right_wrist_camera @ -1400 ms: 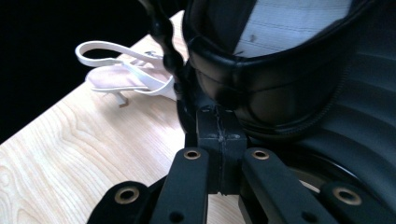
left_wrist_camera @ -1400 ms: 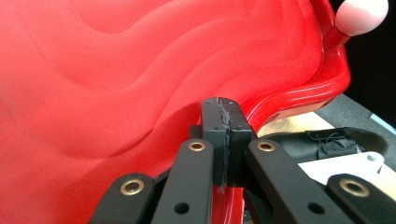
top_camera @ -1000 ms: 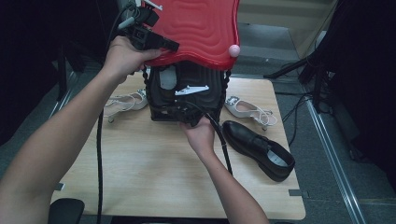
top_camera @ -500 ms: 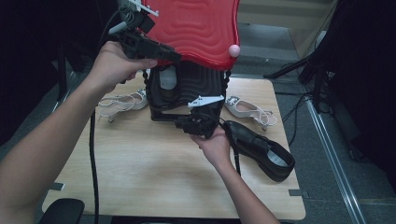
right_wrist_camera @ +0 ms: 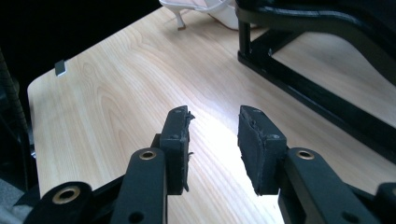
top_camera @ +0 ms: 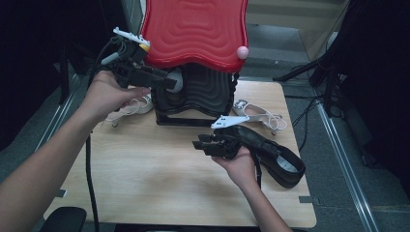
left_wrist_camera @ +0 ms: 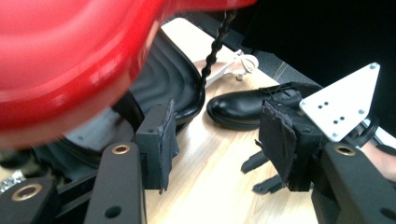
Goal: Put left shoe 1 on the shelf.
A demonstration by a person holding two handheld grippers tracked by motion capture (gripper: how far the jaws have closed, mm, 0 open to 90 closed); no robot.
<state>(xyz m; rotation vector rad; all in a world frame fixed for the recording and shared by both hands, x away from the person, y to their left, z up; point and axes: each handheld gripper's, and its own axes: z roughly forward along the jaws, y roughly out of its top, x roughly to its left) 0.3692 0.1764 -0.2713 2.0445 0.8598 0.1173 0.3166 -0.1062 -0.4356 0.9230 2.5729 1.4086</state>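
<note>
both grippers [right_wrist_camera: 212, 140] [left_wrist_camera: 219, 140] gape, holding nothing

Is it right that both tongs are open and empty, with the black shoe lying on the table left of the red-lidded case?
Not quite: the black shoe lies right of the red-lidded case, near the right tongs, as the high view shows. Both the left tongs and the right tongs are open and empty.

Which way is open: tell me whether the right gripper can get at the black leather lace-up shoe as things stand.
Probably yes. The right gripper is open and holds nothing, and the black leather lace-up shoe lies right beside that hand on the wooden table. But the jaws point away from it, so the hand must turn first.
</note>
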